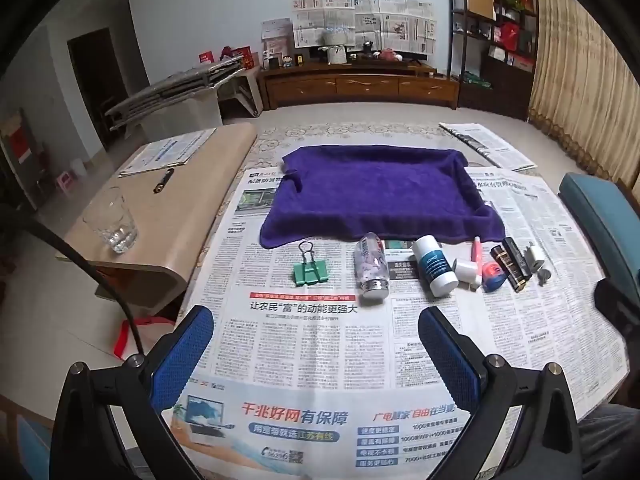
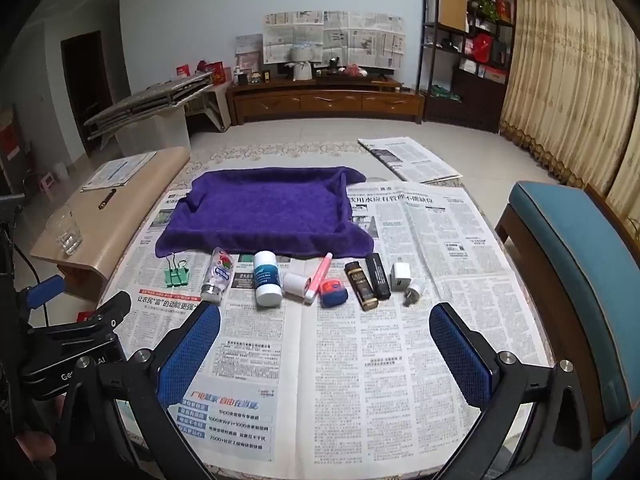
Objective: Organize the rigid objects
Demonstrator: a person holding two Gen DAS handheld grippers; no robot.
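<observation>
Figure: start of the sort. Your left gripper [image 1: 316,356] and right gripper [image 2: 324,360] both hover over the newspaper [image 2: 360,360], jaws spread wide and holding nothing.

The objects lie in one row at 12 o'clock of each gripper, just in front of the purple towel [image 2: 264,212], which appears draped over a shallow tray. From 9 to 3 o'clock along the row in the right view:
- green binder clip [image 2: 176,274]
- clear bottle [image 2: 218,276]
- white-and-blue bottle [image 2: 267,278]
- small white cylinder [image 2: 294,282]
- pink tube [image 2: 319,276]
- blue-and-red tin [image 2: 333,293]
- brown tube [image 2: 361,286]
- black tube [image 2: 378,276]
- white charger cube [image 2: 400,276]
- round plug adapter [image 2: 415,291]

Technique: the towel is probably the destination. Begin at the row's ends, where neighbours do not crowd your fingers. Take the cylinders across their width; they will likely roll if nudged. The middle items touch or nearly touch, so close slowly there.

Legible text: newspaper headlines "让农民“富”的动能更强大" and "千兆好网有保障". Bottle labels are too small to read. A drinking glass [image 1: 110,222] stands on the side table [image 1: 192,184] at 10 o'clock; avoid it.
</observation>
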